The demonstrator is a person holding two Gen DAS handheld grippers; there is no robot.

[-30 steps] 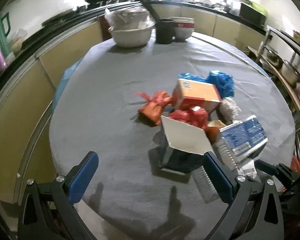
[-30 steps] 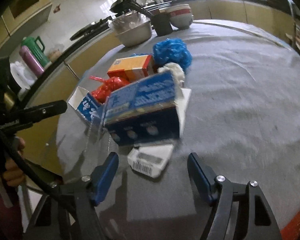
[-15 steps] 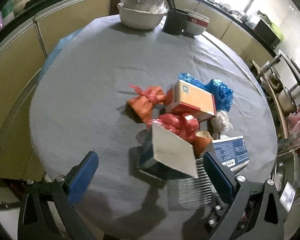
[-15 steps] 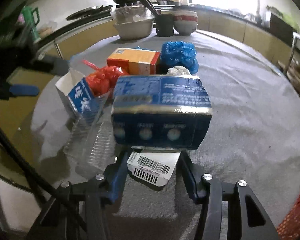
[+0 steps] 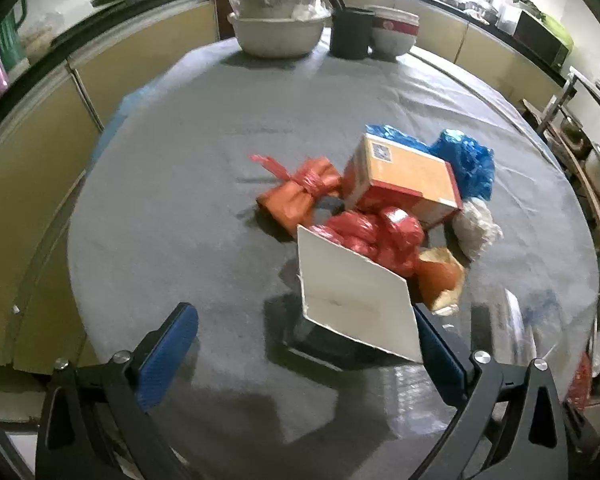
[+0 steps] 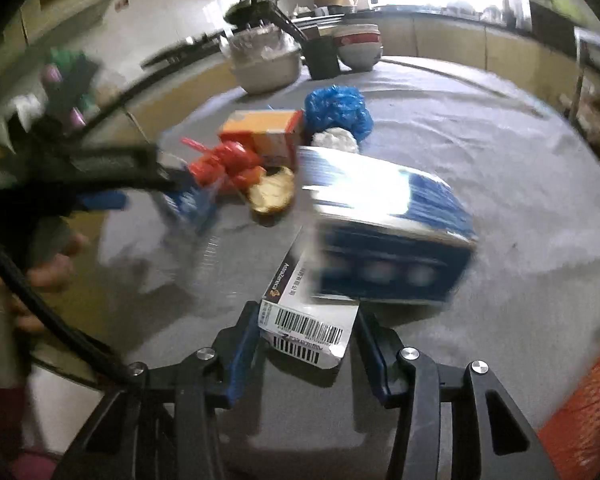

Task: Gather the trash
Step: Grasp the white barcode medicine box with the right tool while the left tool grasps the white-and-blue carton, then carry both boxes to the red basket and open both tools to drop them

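Kitchen cabinets ring a round grey tabletop [image 5: 172, 208] that carries a heap of trash: an orange box [image 5: 404, 178], red bags [image 5: 376, 236], a blue bag [image 5: 466, 160], a white wad [image 5: 474, 226], a white carton flap [image 5: 352, 304] and a blue carton [image 6: 384, 236].

Half a second ago the right tool [image 6: 306, 354] was only straddling the small white box [image 6: 308, 320]; now its jaws stand clenched on the box's two sides, barcode end nearest the camera, and the view is smeared with motion. The blue carton, which sat squarely over the box before, now lies skewed to the right, its edge resting on the box's far end. I judge the first piece is gripped and beginning to come out from under the carton, which may tip as it goes.

The left tool [image 5: 300, 344] has dropped lower over the near side of the heap; it is released, jaws wide, nothing between them, the white flap just ahead.

Readable print: the box's side seems to say "AstraZeneca", with small characters beside it too fine to read. The blue carton's lettering is blurred.
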